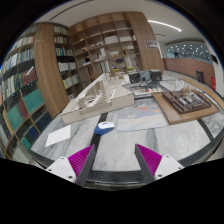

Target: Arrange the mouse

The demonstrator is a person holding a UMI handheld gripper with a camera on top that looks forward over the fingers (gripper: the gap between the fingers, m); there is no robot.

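Observation:
A small white mouse with a blue part (104,128) lies on the pale marbled table top (150,130), just ahead of my left finger. My gripper (114,148) is open and empty, and its two magenta pads (80,160) stand wide apart, low over the table. Nothing is between the fingers. The mouse is a short way beyond the fingertips and slightly to the left of the gap between them.
A long white building model (95,100) stands on the table beyond the mouse. A wooden-framed model (185,100) lies at the right. Tall bookshelves (30,80) line the left wall and the back of the room.

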